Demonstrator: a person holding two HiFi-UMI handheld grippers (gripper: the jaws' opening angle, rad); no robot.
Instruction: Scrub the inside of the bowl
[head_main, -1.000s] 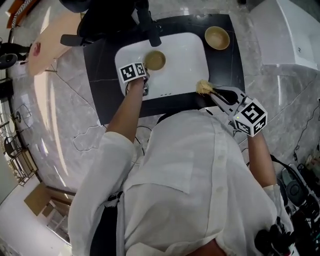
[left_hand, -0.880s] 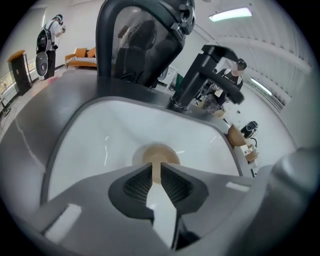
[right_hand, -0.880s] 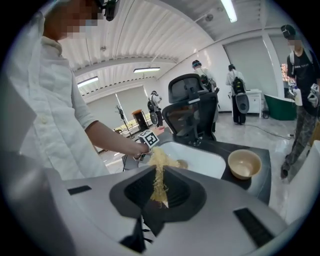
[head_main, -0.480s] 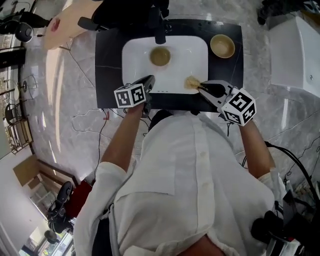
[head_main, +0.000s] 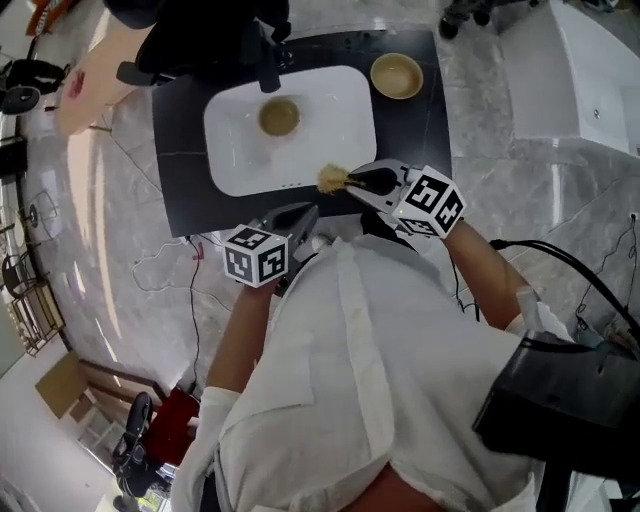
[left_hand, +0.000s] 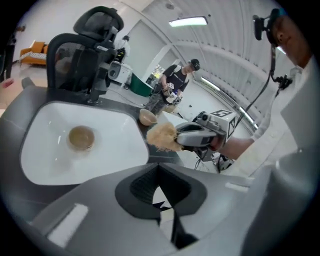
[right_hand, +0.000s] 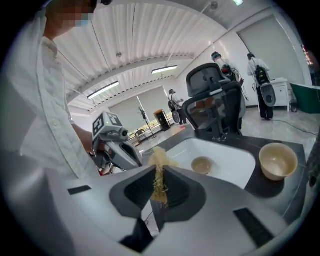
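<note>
Closest to the person's body, the left gripper (head_main: 300, 216) hung at the front edge of the dark counter (head_main: 176, 160), its jaws pressed together on nothing. Just beyond, the right gripper (head_main: 362, 180) pinched a tuft of pale fibrous scrubber (head_main: 331, 179) over the near rim of the white sink (head_main: 226, 150). Further in, the bowl (head_main: 279, 117) sat upright on the sink floor, well apart from both tools, with nothing steadying it. A 2nd bowl (head_main: 396, 76) stood on the counter past the sink's right corner. Scrubbing looked not yet begun. With only 1 gripper working, the loose bowl could skid or tip under the scrubber, and the thinly held fibres could pull free.
</note>
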